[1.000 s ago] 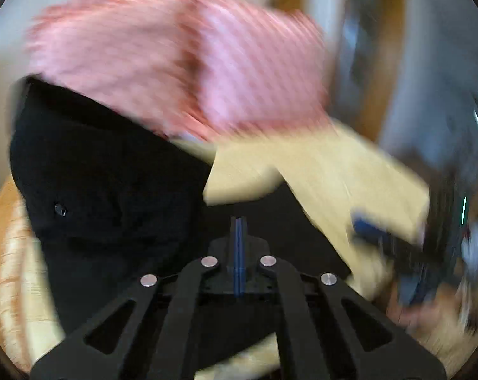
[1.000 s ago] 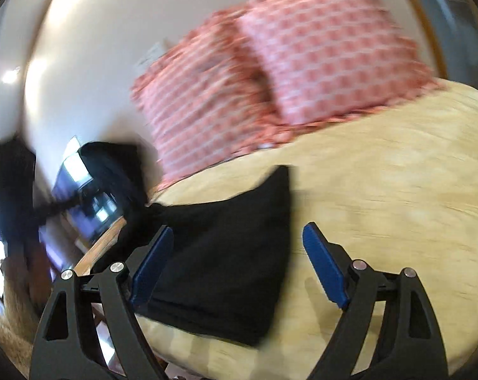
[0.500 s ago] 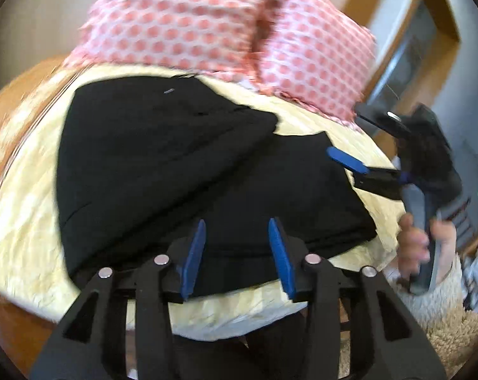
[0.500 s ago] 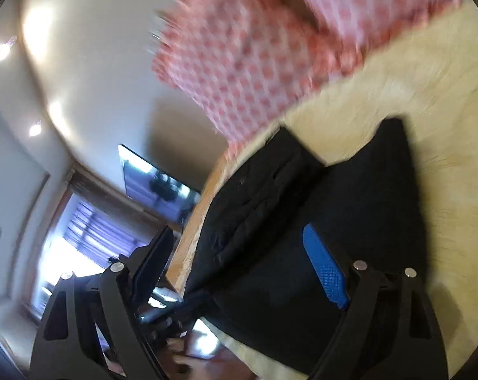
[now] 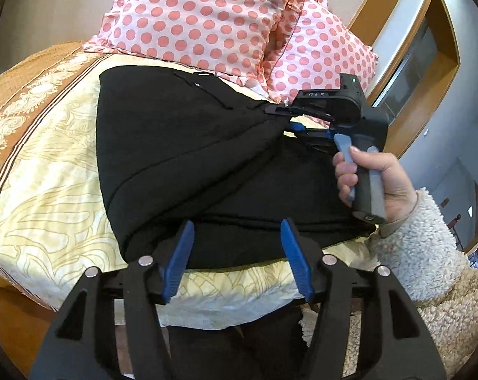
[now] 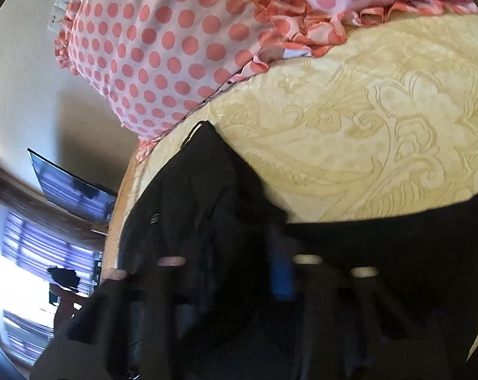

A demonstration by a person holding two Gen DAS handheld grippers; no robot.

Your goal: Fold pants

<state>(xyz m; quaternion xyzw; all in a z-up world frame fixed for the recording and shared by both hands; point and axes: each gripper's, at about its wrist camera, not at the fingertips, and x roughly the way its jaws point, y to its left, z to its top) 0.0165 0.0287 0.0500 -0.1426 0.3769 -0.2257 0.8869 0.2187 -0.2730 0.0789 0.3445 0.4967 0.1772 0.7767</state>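
Left tool (image 5: 235, 259) wider, right tool (image 5: 284, 120) at pants (image 5: 188, 145).

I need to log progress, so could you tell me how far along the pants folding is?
Done: the black pants lie on the yellow bedspread with one layer already folded diagonally over the rest. In hand: the right gripper is at the fold's far corner; whether it pinches cloth is unclear. The left gripper hangs open near the front edge. Left: further folds into a compact shape.

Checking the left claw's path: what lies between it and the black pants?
Only bare yellow bedspread edge separates the open left claw from the pants, in the left wrist view.
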